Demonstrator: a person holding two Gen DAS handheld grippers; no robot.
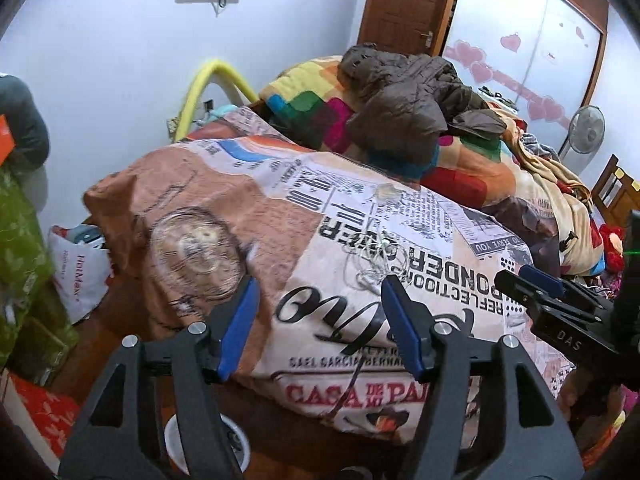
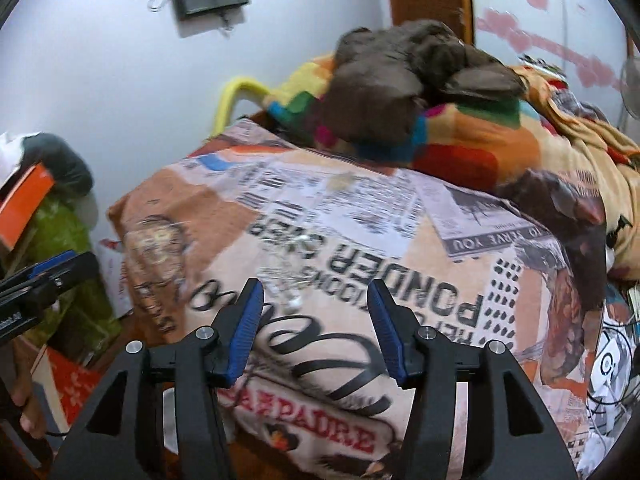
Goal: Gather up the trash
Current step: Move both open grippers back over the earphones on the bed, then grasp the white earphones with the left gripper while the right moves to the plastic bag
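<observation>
Seemingly nothing is being carried yet: the left tongs [image 1: 316,320] are gaping wide over the near end of the printed pillow [image 1: 320,248], and the right tongs [image 2: 316,316] are gaping just as wide, both holding nothing. Just ahead of both pairs, on the pillow, a crumpled clear wrapper with a thin white cord [image 1: 378,260] is lying; it is looking like the nearest piece of trash, though blur in the right view is hiding its details. To the left on the same pillow, a clear round plastic lid [image 1: 196,252] is sitting flat, also looking like trash. Below, near the floor, a white cup-like rim [image 1: 176,444] is peeking out between the left tongs' arms. Farther back, a brown jacket [image 1: 404,96] is resting on the patchwork quilt [image 1: 312,100]. By my judgement, collecting is only beginning; every piece is waiting.
</observation>
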